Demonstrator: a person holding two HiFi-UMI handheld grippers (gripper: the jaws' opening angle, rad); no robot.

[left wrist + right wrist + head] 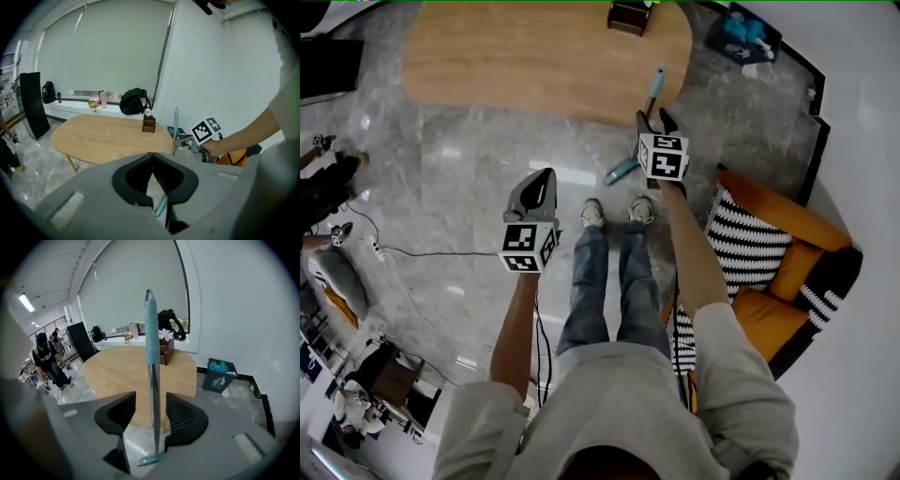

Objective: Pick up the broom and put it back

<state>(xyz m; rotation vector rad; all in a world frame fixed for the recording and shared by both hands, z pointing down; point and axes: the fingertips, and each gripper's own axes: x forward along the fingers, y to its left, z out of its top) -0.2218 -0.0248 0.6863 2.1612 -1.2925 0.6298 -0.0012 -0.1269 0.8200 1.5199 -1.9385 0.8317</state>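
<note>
Our right gripper [654, 120] has its fingers spread around the teal-handled, silver-shafted broom [153, 390], which leans on the right edge of the oval wooden worktop [534, 56] with its head on the floor. We centre the shaft, then squeeze squarely. Our left gripper [151, 157] is empty, fingers pressed together. The orange armchair [787, 234] crowds our right.

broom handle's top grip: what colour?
Teal; the broom shaft below it is bare silver metal. It shows best in the right gripper view.
</note>
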